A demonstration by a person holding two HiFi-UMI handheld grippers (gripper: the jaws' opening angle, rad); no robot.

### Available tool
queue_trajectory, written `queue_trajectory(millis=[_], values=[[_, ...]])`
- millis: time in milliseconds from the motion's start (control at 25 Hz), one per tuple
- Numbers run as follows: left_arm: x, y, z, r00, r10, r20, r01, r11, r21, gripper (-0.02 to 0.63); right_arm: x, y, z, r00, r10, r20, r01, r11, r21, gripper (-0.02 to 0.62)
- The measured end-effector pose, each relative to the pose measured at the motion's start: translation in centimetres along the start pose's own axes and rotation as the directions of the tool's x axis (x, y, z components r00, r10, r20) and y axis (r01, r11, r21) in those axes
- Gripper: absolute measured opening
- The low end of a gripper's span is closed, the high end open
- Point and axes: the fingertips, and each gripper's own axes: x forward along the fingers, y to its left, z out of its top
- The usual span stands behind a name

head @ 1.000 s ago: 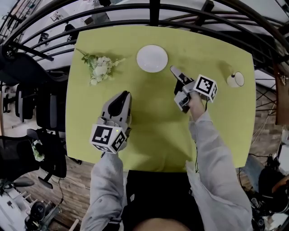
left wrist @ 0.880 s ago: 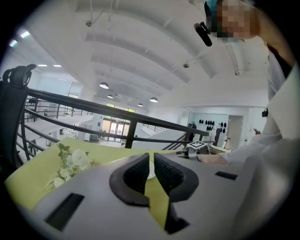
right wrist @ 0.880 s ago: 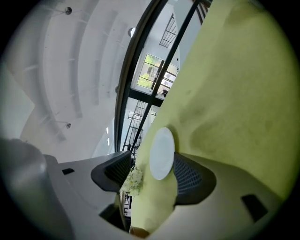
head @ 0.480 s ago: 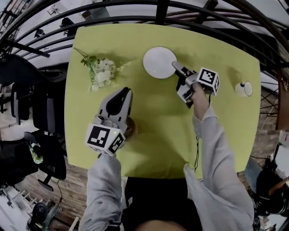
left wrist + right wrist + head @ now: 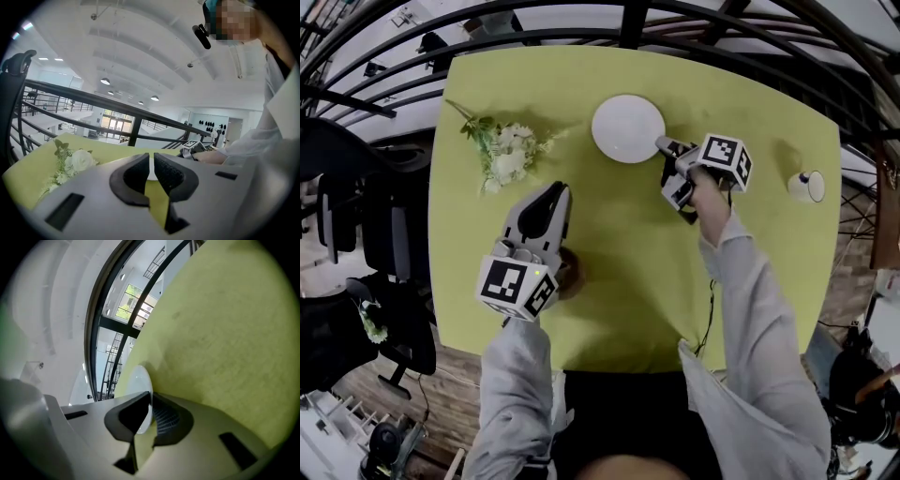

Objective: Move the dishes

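At the near left of the desk (image 5: 628,281), the left tongs (image 5: 558,190) hover with jaws nearly pressed together, nothing between them. Further away, the right tongs (image 5: 661,145) have moved forward since a second ago: then they were short of the white plate (image 5: 626,127), now they pinch its right rim at the far middle. I judge the plate is ready for lifting. I count one plate, one bunch of flowers (image 5: 508,155) at far left, and one small white cup (image 5: 807,185) at far right.

A brown object (image 5: 572,271) lies mostly hidden under the left gripper (image 5: 560,191).
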Motion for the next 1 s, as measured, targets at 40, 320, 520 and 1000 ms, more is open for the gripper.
queue_trajectory(millis=[40, 320, 520, 1000], values=[[0.0, 0.1, -0.1, 1.0, 0.001, 0.003, -0.001, 1.0, 0.003, 0.043, 0.0, 0.0, 0.1, 1.0, -0.007, 0.007, 0.007, 1.0, -0.006, 0.035], [-1.9, -0.4, 0.7, 0.999, 0.025, 0.02, -0.025, 1.0, 0.011, 0.043, -0.3, 0.0, -0.5, 0.999, -0.002, 0.039, 0.002, 1.0, 0.001, 0.032], [-4.6, -1.0, 1.1, 0.998, 0.056, 0.026, -0.058, 0.997, 0.053, 0.043, -2.6, 2.0, -1.4, 0.993, 0.087, 0.081, -0.086, 0.996, -0.016, 0.018], [-10.9, -5.7, -0.5, 0.997, 0.075, 0.036, -0.076, 0.997, 0.025, 0.043, -13.0, 4.6, -6.2, 0.962, 0.232, 0.142, -0.231, 0.973, -0.023, 0.017]])
